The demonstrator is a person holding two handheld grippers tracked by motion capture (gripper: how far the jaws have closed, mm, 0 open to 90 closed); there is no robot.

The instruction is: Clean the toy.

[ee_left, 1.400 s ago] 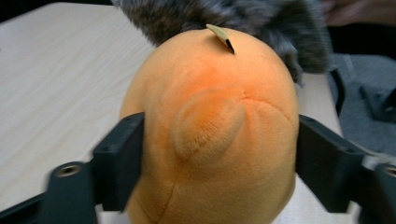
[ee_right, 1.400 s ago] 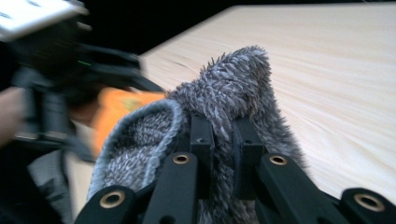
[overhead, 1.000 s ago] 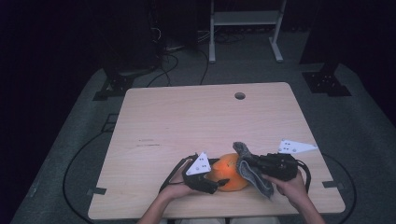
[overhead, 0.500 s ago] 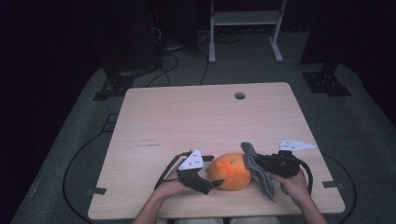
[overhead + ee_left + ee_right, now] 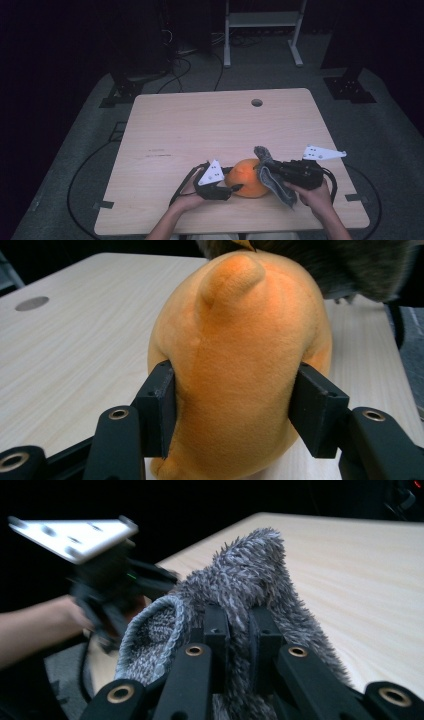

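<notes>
An orange plush toy (image 5: 248, 177) lies near the table's front edge. My left gripper (image 5: 234, 189) comes at it from the left. In the left gripper view its jaws have just been closing, and both pads (image 5: 162, 405) now press into the sides of the orange plush toy (image 5: 235, 350). My right gripper (image 5: 262, 166) reaches in from the right, shut on a grey fuzzy cloth (image 5: 275, 180) that hangs against the toy's right side. In the right gripper view the grey fuzzy cloth (image 5: 250, 565) bulges up between the tight jaws of my right gripper (image 5: 237, 625).
The light wooden table (image 5: 200, 130) has a round hole (image 5: 256, 102) near its far edge. Cables trail from both grippers over the front edge. Beyond the table are a white frame (image 5: 262, 20) and black stand bases on the dark floor.
The left gripper's jaws, spread wider beside the toy half a second ago, now clamp its sides. The right gripper and cloth have barely shifted.
</notes>
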